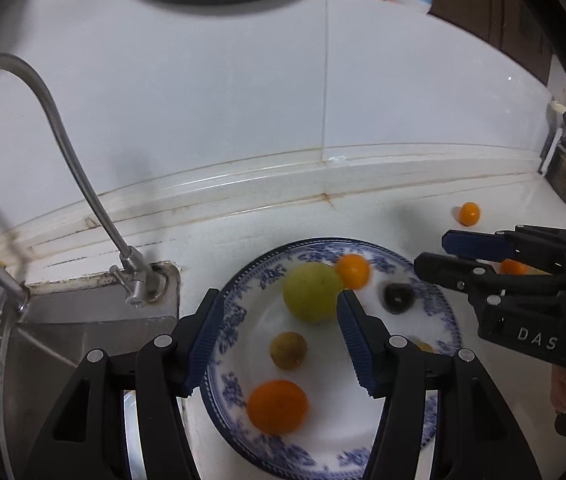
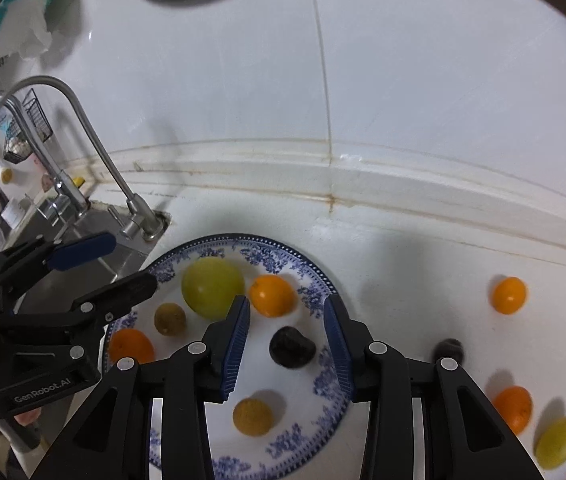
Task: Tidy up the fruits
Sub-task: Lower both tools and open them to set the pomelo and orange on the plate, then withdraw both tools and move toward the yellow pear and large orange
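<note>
Over the plate: we held both hand-held grippers above the blue-patterned plate (image 2: 315, 272) on the white tabletop (image 2: 423, 264), each pointing down at a slant.
Right hand-held gripper (image 2: 287, 336): jaws spread, nothing pinched; a dark fruit (image 2: 291, 347) lay on the plate between its pads, apart from both.
Left hand-held gripper (image 1: 279, 336): jaws spread and empty; a brown fruit (image 1: 288, 350) and a green fruit (image 1: 311, 292) lay between its fingers, untouched.
Loose fruit: an orange one (image 2: 509, 294) sat well to the right of the plate, with more near the right edge.
Step, as we judged it: a release just made; we needed to lift clear without nudging the round fruit, then reach right.
</note>
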`<state>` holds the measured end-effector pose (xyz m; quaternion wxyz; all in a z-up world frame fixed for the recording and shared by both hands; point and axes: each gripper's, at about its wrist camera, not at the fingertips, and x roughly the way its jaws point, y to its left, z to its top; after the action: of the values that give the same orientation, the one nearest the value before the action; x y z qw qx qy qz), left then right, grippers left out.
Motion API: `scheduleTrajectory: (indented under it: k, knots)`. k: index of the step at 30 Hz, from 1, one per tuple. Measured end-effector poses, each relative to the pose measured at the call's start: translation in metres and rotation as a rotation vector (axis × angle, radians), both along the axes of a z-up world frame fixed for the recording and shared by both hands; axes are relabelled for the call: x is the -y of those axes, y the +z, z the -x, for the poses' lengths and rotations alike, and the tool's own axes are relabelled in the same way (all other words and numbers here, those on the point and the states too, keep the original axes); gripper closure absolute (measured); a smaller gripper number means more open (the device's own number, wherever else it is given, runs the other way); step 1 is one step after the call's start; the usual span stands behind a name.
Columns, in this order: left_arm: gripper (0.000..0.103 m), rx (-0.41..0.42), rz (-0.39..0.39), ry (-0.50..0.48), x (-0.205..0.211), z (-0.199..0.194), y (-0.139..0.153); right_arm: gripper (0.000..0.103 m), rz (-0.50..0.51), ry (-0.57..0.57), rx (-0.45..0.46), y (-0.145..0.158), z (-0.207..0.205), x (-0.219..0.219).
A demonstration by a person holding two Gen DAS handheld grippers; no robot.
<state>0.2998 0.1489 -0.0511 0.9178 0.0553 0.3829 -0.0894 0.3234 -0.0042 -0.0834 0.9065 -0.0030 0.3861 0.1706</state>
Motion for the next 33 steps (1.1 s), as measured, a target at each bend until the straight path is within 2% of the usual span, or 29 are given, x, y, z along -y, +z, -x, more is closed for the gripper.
scheduleTrajectory:
  k: [13,15,16,24,28,33]
  knots:
    - [0.042,0.11,0.04,0.006,0.029,0.064,0.041,0.063,-0.014,-0.065,0.144,0.041,0.076,0.031]
    - [0.039,0.122,0.058,0.0,0.034,0.071,0.045,0.059,-0.016,-0.08,0.153,0.045,0.087,0.037]
    - [0.039,0.128,0.066,-0.002,0.037,0.075,0.048,0.054,-0.013,-0.087,0.155,0.047,0.09,0.039]
    - [0.034,0.203,0.054,-0.033,0.071,0.108,0.067,0.054,-0.015,-0.143,0.192,0.06,0.128,0.071]
    - [0.032,0.214,0.07,-0.062,0.089,0.118,0.07,0.047,-0.021,-0.186,0.211,0.066,0.144,0.09]
    - [0.03,0.221,0.083,-0.1,0.111,0.125,0.07,0.047,-0.012,-0.238,0.231,0.068,0.162,0.113]
